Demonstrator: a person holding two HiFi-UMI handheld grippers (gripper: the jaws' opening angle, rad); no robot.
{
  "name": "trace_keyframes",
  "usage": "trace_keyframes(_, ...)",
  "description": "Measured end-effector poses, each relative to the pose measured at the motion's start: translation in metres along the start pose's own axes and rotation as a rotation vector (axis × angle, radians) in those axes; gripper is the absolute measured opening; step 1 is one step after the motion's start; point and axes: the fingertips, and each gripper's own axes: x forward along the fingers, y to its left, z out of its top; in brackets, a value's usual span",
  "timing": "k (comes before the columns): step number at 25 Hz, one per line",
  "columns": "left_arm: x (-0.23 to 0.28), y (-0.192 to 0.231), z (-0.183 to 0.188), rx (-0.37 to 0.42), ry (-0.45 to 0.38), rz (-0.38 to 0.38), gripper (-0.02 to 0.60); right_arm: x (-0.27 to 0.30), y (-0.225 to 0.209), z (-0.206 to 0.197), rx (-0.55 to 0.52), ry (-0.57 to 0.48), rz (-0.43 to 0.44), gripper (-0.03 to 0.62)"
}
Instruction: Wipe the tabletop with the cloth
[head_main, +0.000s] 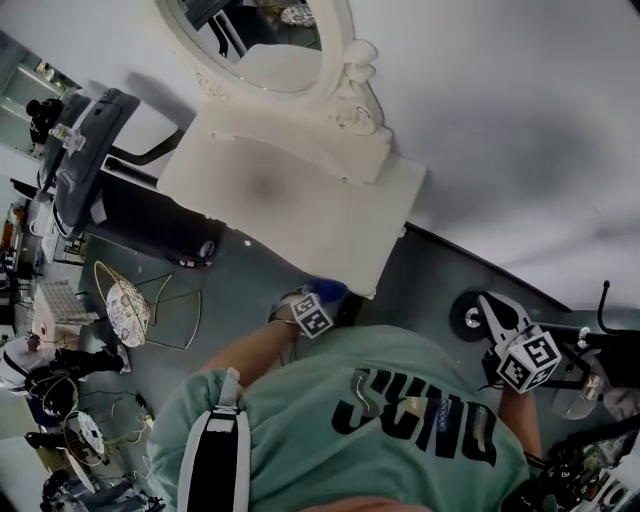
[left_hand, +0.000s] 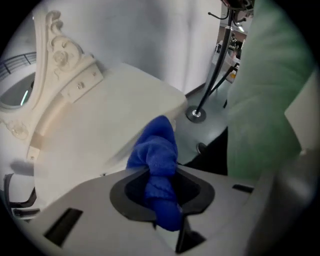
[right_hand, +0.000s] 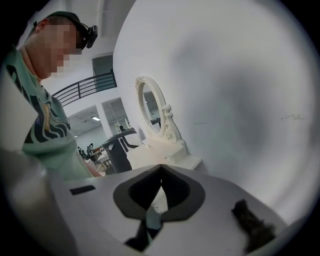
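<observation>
The blue cloth (left_hand: 159, 150) is bunched into a thick roll with its long axis along the jaws, and its free end points forward at the near edge of the white bench (left_hand: 100, 125); contact there is unclear. The left hand-held gripper (left_hand: 161, 192) is clamped around the roll's rear half. The right hand-held gripper (right_hand: 161, 170) is held off to the side, its jaws meeting at the tips with nothing between them, facing the bench's oval mirror (right_hand: 150, 107).
</observation>
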Motion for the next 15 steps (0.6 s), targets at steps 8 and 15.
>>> trace_keyframes(8, -0.068, 0.112, 0.185, 0.404, -0.176, 0.207, 0.097, -0.013, -0.015, -0.003, 0.05, -0.051, -0.077, 0.012)
trace_keyframes(15, -0.027, 0.224, 0.363, 1.034, 0.154, 0.414, 0.097, -0.017, -0.025, -0.025, 0.177, -0.063, -0.247, 0.012)
